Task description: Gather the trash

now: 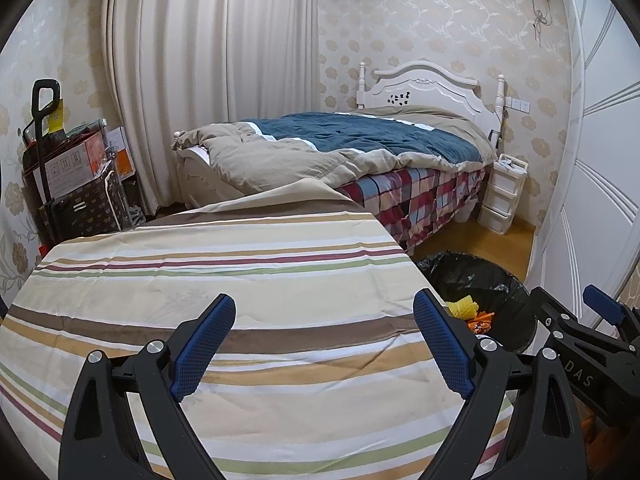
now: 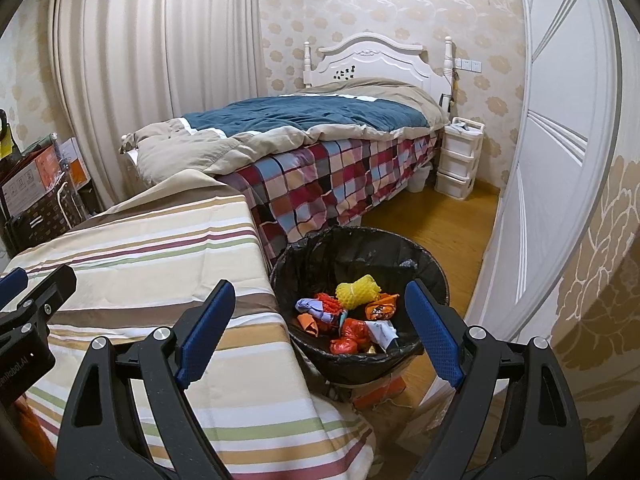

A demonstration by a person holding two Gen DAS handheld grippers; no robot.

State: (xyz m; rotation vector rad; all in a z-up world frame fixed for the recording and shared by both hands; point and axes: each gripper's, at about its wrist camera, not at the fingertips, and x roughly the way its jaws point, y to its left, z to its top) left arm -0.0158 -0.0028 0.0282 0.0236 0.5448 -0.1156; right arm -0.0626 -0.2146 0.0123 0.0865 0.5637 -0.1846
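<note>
Since the striped cloth table top [image 1: 256, 320] shows no trash, check its far edge and corners b4 you stop. Your left gripper [image 1: 324, 344] and right gripper [image 2: 316, 332] both have fingers wide apart, holding nothing. The trash sits in 1 round black-bagged bin [image 2: 436, 280] by the table's right edge: 1 yellow foam net [image 2: 357, 288], approx 6 crumpled wrappers.
</note>
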